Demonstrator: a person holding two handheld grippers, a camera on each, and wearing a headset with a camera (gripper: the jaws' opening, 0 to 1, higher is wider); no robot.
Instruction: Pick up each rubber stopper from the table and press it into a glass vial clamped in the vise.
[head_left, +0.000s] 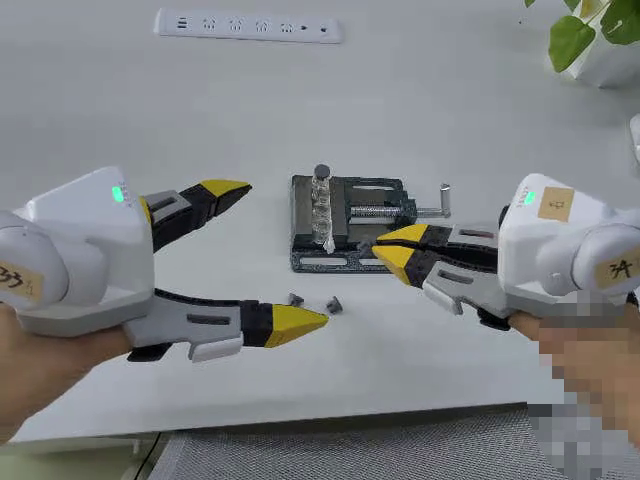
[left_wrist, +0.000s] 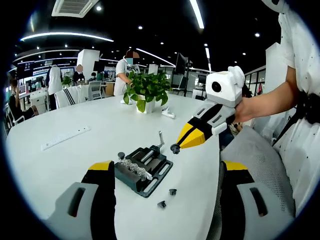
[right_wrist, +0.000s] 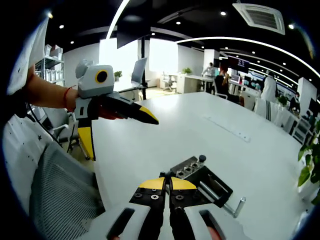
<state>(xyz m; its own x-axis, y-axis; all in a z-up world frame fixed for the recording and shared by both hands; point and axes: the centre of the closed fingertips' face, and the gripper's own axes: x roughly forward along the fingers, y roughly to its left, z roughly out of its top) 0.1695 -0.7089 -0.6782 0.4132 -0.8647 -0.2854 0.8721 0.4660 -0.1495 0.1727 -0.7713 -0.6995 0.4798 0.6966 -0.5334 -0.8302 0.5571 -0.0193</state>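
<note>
white power strip (head_left: 248, 25) lying flat, far side, sockets up | green potted plant (head_left: 572, 38) in white pot, far right corner | grey mesh chair (head_left: 350, 450) at near edge | people (left_wrist: 54, 80) standing in office background | ceiling light strips (left_wrist: 197, 12) lit, air vent (left_wrist: 72, 6) overhead

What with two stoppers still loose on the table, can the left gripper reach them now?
Probably yes: the left gripper is open, the two loose stoppers lie just ahead between its fingers, nothing between. The vise stands beyond them; the right gripper, shut on another stopper, is off to one side.
</note>
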